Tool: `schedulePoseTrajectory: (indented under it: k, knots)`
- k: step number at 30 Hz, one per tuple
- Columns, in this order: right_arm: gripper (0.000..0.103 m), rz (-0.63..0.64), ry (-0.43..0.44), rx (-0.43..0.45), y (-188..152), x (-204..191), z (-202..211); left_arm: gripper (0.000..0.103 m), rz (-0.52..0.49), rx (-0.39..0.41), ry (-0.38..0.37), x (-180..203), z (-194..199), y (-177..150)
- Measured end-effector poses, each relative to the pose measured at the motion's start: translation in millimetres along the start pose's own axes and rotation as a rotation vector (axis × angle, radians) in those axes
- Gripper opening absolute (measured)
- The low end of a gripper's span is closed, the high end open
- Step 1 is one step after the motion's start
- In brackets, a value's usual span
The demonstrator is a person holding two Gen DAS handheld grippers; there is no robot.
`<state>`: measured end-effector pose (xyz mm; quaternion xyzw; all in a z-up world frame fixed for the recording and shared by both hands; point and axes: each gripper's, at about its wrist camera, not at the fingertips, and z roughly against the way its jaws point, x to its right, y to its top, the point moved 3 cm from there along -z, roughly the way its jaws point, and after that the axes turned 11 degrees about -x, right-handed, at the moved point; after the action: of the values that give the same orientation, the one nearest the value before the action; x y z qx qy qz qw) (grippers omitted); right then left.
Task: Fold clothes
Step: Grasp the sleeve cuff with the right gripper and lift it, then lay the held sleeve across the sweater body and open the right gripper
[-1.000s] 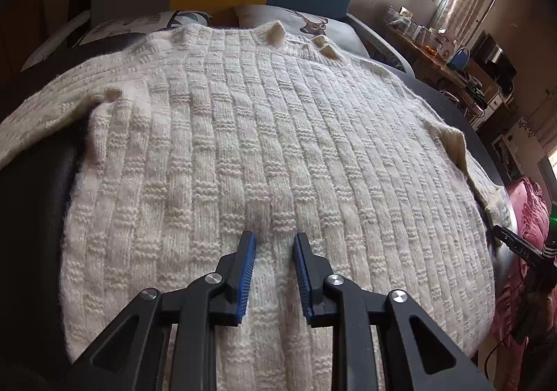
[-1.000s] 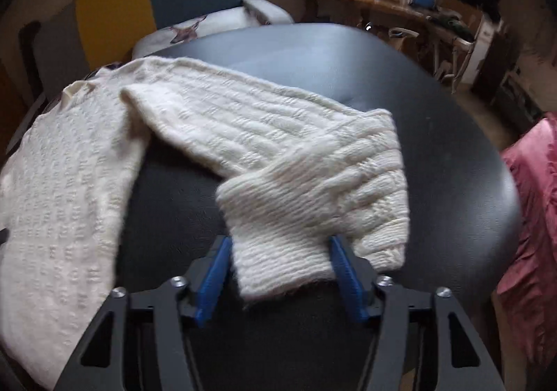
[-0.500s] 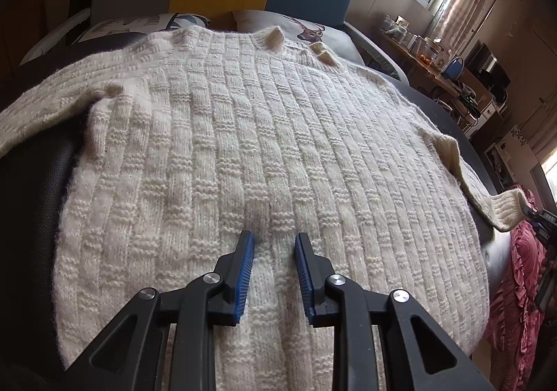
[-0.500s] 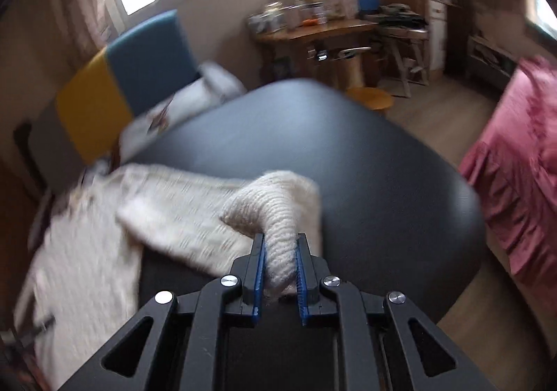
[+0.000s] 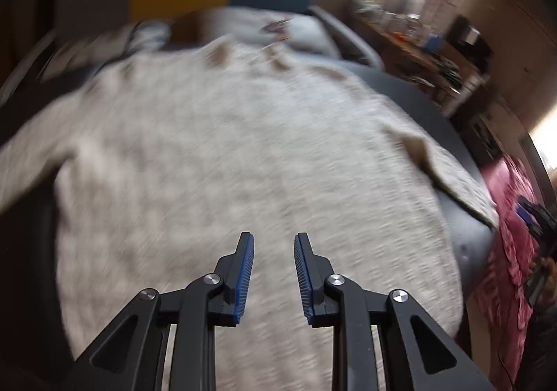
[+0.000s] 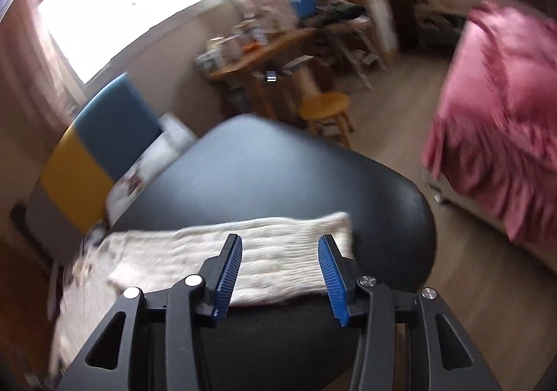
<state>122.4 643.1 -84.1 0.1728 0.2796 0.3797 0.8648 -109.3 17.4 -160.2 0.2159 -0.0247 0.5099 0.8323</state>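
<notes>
Both tongs angle downward. The left tongs point(image 5: 274, 272) hover slightly spread, pinching nothing, over the cream sweater point(image 5: 226, 164) spread across the black table point(image 6: 278, 175). The right tongs point(image 6: 280, 274) are opening above the flat sleeve point(image 6: 264, 251) near the table's rounded edge; bare tabletop lies beyond.

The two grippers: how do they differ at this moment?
The left gripper has a narrow gap; the right gripper stands wider, its jaws opening. The left hangs above the sweater's body; the right is over the sleeve on the black table. Both have blue pads and grip nothing.
</notes>
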Motion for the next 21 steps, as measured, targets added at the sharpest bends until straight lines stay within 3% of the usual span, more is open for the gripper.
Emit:
schedulePoseTrajectory:
  k: [5, 8, 14, 18, 21]
  knots:
    - [0.05, 0.19, -0.105, -0.137, -15, -48, -44, 0.023, -0.293, 0.031, -0.058, 102, 1, 67]
    - [0.05, 0.196, -0.148, -0.195, -18, -55, -70, 0.023, -0.445, 0.017, -0.126, 170, -9, 112]
    - [0.05, 0.19, -0.248, -0.235, -11, -48, -94, 0.023, -0.677, -0.103, -0.165, 276, -77, 152]
    - [0.05, 0.219, -0.331, -0.274, -6, -35, -108, 0.023, -0.752, -0.257, -0.125, 309, -149, 152]
    - [0.062, 0.246, -0.376, -0.271, 0, -27, -114, 0.023, -0.775, -0.338, -0.079, 323, -195, 152]
